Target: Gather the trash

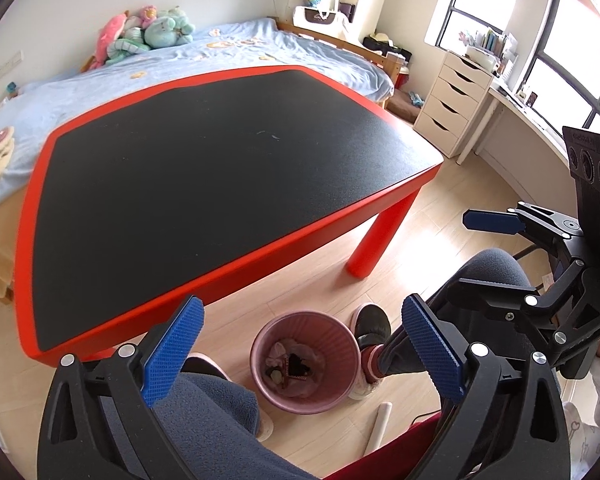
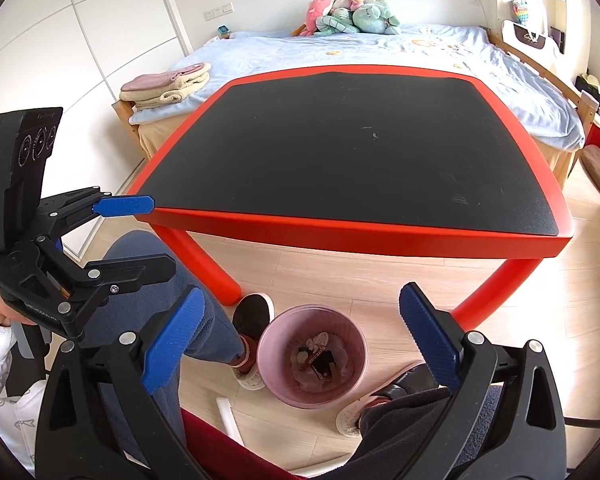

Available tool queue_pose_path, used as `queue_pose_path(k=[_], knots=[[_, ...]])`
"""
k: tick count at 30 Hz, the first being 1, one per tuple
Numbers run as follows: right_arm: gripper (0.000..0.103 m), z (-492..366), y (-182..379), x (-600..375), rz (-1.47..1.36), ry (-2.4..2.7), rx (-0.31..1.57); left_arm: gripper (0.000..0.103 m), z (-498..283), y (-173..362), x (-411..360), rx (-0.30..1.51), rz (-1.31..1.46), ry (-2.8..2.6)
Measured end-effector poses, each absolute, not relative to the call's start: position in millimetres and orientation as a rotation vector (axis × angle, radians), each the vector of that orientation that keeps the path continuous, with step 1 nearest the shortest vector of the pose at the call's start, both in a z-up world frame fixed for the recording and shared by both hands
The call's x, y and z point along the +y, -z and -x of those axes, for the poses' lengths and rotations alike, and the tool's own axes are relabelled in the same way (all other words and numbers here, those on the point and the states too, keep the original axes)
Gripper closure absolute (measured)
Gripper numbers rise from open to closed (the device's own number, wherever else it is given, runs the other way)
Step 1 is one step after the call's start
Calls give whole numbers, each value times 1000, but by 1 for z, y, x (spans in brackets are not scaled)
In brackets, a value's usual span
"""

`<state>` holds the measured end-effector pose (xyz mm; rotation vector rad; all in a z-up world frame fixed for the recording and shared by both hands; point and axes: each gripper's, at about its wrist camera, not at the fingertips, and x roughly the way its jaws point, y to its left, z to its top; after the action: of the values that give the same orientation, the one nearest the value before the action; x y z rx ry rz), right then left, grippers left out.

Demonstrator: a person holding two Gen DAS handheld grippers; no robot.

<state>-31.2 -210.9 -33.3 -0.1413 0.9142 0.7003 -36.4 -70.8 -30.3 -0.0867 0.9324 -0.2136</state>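
Hanging over the round ribbed pink plastic wastebasket on the pale wood floor, the left gripper w/ blue pads gapes wide, nothing between its jaws. Right gripper: same, spread wide, empty. Crumpled wrappers & trash lie inside the bin, betw. the person's slippered feet, near the red-edged black-topped table.

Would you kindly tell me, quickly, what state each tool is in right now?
Left tool: open, holding nothing, above the pink bin.
Right tool: open, holding nothing.
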Motion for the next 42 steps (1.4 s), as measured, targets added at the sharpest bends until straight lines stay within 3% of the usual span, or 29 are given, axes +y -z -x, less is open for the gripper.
queue_pose_path(k=[24, 42], knots=[[5, -55, -25, -179, 151, -653, 790, 8, -12, -17, -21, 802, 99, 56], [5, -93, -27, -153, 194, -655, 782, 6, -42, -18, -7, 807, 108, -5]])
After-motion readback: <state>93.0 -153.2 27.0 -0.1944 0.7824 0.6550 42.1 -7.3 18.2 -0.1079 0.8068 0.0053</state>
